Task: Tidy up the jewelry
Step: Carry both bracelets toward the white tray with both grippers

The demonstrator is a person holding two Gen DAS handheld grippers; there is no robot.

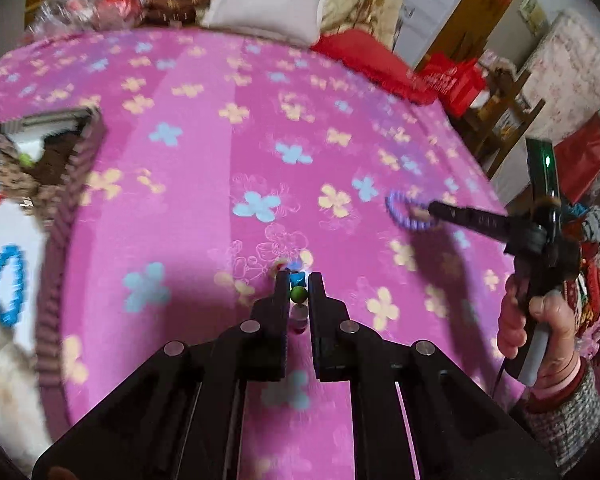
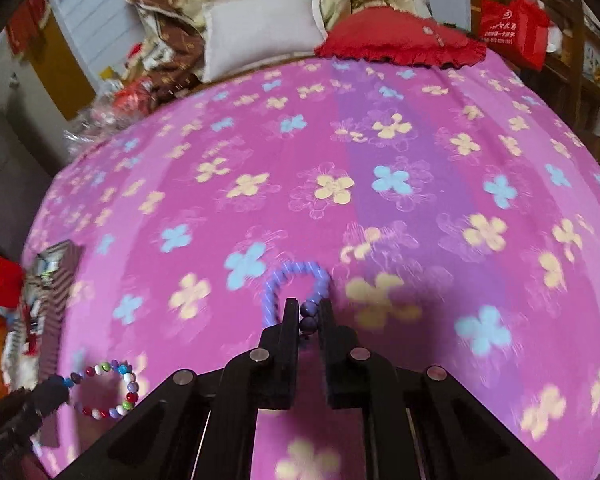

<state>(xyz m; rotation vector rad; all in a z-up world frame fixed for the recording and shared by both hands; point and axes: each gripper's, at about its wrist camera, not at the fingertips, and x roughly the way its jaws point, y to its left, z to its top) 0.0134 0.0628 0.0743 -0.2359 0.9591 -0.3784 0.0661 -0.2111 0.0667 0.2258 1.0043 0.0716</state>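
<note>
My left gripper (image 1: 299, 280) is shut on a multicoloured bead bracelet (image 1: 299, 294), held just above the pink flowered bed sheet; the same bracelet shows as a full loop in the right wrist view (image 2: 108, 390), with the left gripper (image 2: 58, 390) at its left end. My right gripper (image 2: 309, 306) is shut on a purple bead bracelet (image 2: 296, 276), whose loop hangs ahead of the fingers; it also shows in the left wrist view (image 1: 406, 210) at the right gripper's tip (image 1: 430, 210). An open brown jewelry box (image 1: 56, 184) sits at the bed's left edge.
A blue bead bracelet (image 1: 8, 288) lies at the far left beside the box. A white pillow (image 2: 260, 24) and a red cushion (image 2: 400, 36) lie at the head of the bed. The pink sheet (image 2: 340, 152) spreads between them.
</note>
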